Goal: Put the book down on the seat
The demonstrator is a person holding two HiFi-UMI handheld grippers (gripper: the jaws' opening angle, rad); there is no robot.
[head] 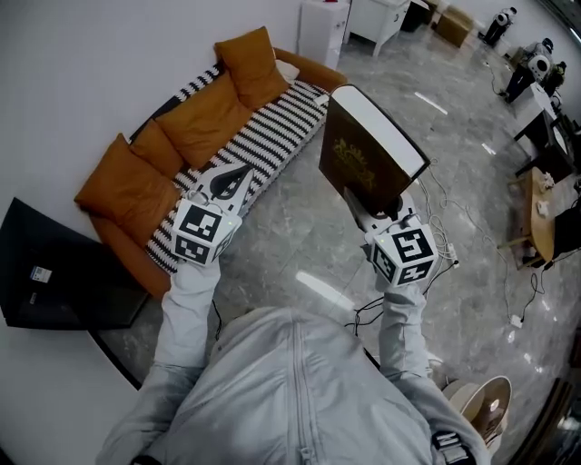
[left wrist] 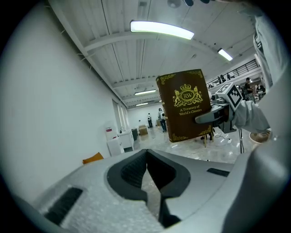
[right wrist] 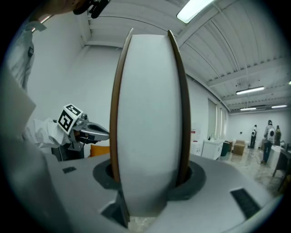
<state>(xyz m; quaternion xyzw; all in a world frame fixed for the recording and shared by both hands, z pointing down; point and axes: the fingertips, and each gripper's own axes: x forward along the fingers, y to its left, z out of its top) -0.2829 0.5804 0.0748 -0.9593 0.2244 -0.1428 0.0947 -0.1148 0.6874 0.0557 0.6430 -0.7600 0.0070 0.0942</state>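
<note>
From above, the right tool (head: 379,216) holds a brown book (head: 359,154) upright in the air. The book is over the floor (head: 300,245), just off the sofa (head: 127,186) with its striped seat (head: 272,127). The left tool (head: 234,177) hovers by the seat's edge.

In the left tool's view its jaws are together with nothing between them, and the book (left wrist: 186,107) stands ahead to the right.

In the right tool's view the jaws are clamped on the book's covers, pages (right wrist: 150,113) facing us.

Grey marble floor (head: 300,245); white cabinet (head: 324,27) against the wall; cardboard box (head: 454,25) beyond it; wooden table (head: 542,213) at the right edge; dark flat panel (head: 54,272) at left.
</note>
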